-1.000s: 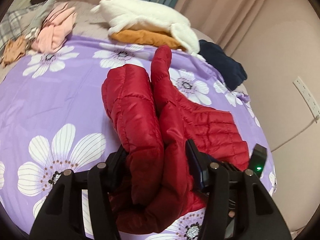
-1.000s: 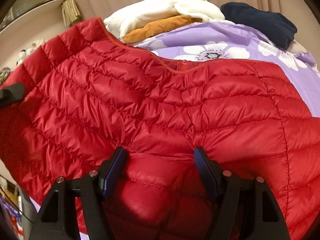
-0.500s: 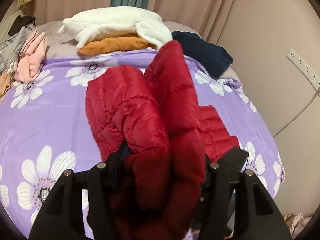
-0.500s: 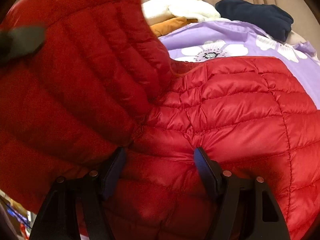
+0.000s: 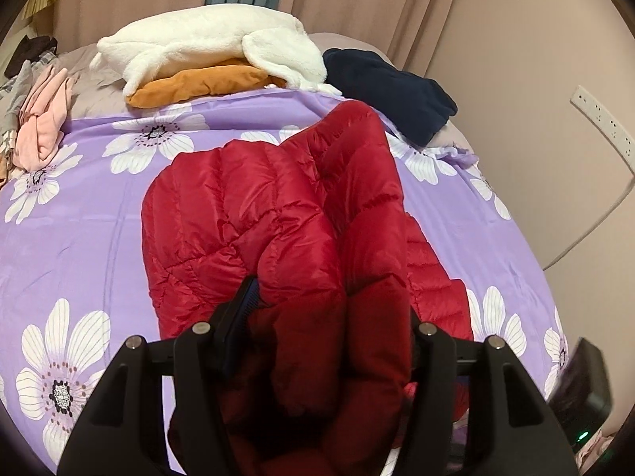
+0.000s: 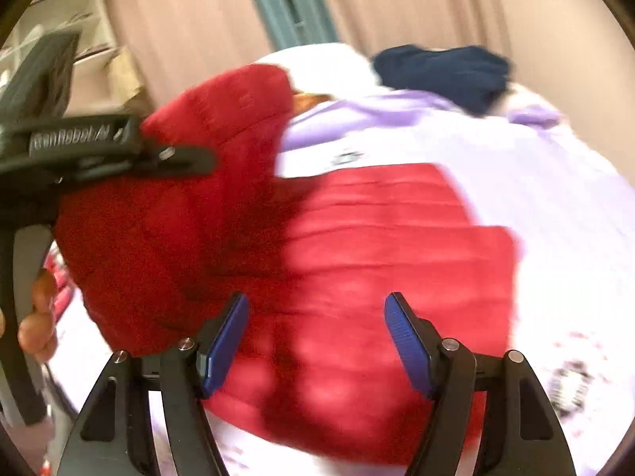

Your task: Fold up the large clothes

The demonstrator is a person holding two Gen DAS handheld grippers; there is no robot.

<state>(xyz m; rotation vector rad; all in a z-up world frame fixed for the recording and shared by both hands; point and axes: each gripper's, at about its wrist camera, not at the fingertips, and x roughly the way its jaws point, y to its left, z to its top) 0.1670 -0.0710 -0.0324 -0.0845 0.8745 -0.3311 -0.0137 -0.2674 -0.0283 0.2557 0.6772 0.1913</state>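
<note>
Still on the red puffer jacket point(image 5: 246, 214), spread mid-frame on the purple flower sheet point(image 5: 79, 218) in the left wrist view. Got a fat bunch of it pinched tight in the left gripper point(image 5: 331, 301), bottom centre.

Compared with a second back: dragged that bunch sideways across the bed, so now seeing the sleeve side doubled over the quilted body instead of lying next to it. Backed the right gripper point(image 6: 315, 305) off too. Was buried in the padding, now sitting above it with blue pads bare, spread wide and pinching nothing. Pretty blurry over there, so no calling fine detail.

Reads like the first side fold nearly laid down. Probably just needs dropping and smoothing, then the same for the other side.

Around it:
- white fleece point(image 5: 206, 39) stacked on something orange point(image 5: 198, 83), upper centre
- navy bundle point(image 5: 389, 87) at upper right, near the tip of the red sleeve
- pink stuff point(image 5: 43, 119) heaped at the left edge
- power strip point(image 5: 599, 119) on the wall, far right

Nothing really blocking the fold. Only worry: springy, puffy filling, likely to pop back open once let go. Also worth keeping that sleeve tip off the navy pile.
</note>
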